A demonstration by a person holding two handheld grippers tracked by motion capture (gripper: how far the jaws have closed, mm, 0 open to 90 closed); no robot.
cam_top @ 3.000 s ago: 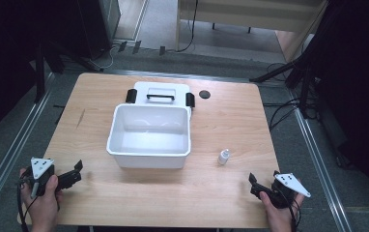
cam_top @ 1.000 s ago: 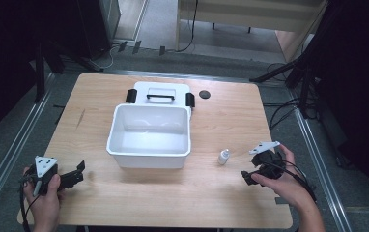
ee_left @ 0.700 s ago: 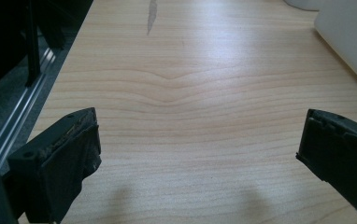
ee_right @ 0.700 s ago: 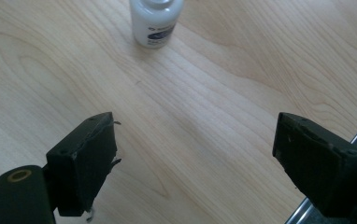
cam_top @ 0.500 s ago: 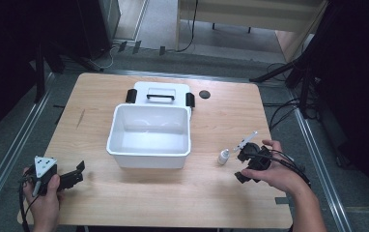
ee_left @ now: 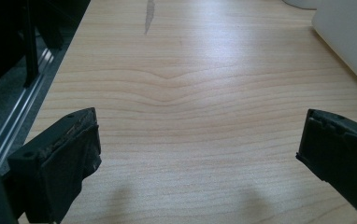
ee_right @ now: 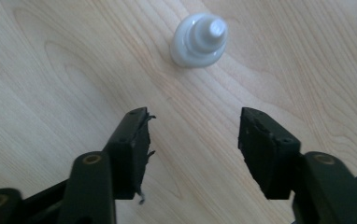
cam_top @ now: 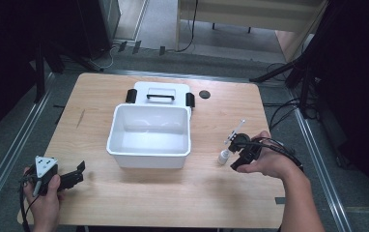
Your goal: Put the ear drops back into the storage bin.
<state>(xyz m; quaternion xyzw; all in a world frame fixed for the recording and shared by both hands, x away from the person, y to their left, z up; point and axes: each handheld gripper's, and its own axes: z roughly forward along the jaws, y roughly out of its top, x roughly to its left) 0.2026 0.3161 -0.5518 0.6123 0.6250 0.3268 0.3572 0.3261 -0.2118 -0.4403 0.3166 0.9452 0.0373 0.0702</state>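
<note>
A small white bottle (cam_top: 224,155) with a nozzle cap stands upright on the wooden table (cam_top: 221,203), right of the white tub (cam_top: 149,157). My right gripper (cam_top: 235,152) hovers just right of the bottle and is tipped down over it. In the right gripper view the bottle (ee_right: 199,33) lies ahead of the tips, seen from above. The right gripper (ee_right: 195,119) has just been closing its jaws; they stand partly apart, with bare wood between them. My left gripper (cam_top: 78,173) rests at the front left corner. In its own view the left gripper (ee_left: 200,126) is wide open over bare wood.
The open white tub sits mid-table, with a white lid (cam_top: 161,92) bearing a black handle and side clips behind it. A small black disc (cam_top: 204,94) lies at the back right. A tub wall (ee_left: 349,42) edges the left gripper view. Metal rails run along both table sides.
My right hand has moved left from the table's front right toward the bottle and tipped down over it, and its jaws are narrower. The left hand has kept still.
</note>
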